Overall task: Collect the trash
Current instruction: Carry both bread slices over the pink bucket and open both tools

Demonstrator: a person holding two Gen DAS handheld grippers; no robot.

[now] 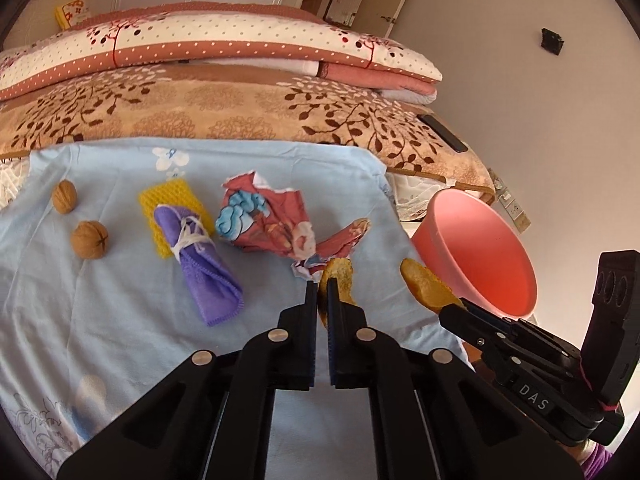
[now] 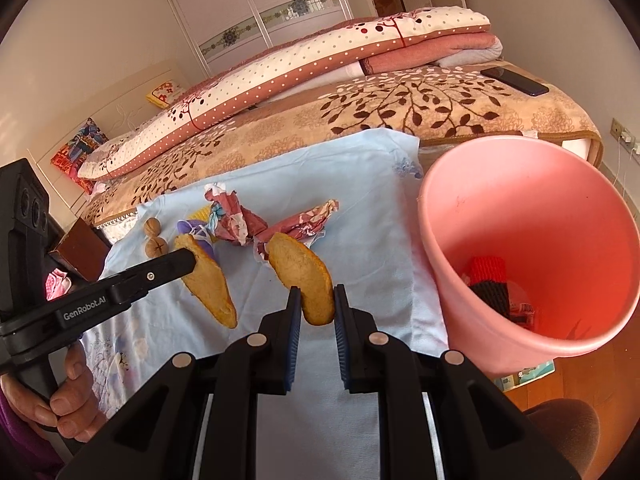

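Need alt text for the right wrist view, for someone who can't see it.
The right hand-held gripper is shut on a bread slice above a light blue cloth, beside a pink bucket. At left, the left hand-held gripper grips a second bread slice; crumpled paper lies beyond.

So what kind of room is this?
A bedroom, most likely: a bed with a folded quilt on it, and a sliding wardrobe behind. A pink bin stands beside the bed.
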